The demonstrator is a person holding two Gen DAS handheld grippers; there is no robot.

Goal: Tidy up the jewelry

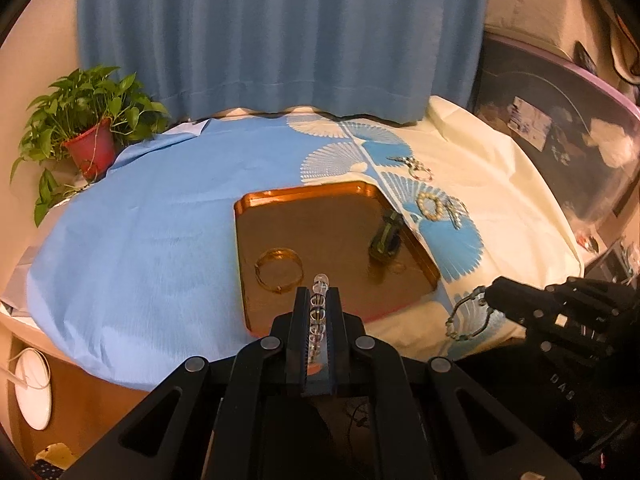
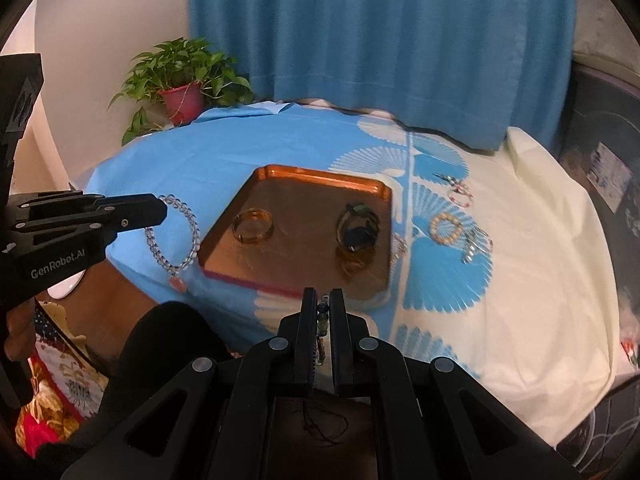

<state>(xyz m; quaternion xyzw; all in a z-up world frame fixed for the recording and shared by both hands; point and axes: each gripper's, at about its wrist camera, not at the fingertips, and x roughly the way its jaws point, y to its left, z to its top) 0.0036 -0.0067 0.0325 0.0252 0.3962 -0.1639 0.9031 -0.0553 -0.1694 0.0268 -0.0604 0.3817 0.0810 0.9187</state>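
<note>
My left gripper is shut on a clear bead bracelet above the near edge of the copper tray. In the right wrist view this bracelet hangs as a loop with an orange pendant, left of the tray. My right gripper is shut on a dark green bead bracelet, whose loop dangles over the cloth near the tray's right corner. An amber bangle and a dark bracelet pile lie in the tray.
A pearl bracelet, a silvery piece and a pink bracelet lie on the cloth right of the tray. A potted plant stands at the back left before a blue curtain. A dark storage bin borders the right side.
</note>
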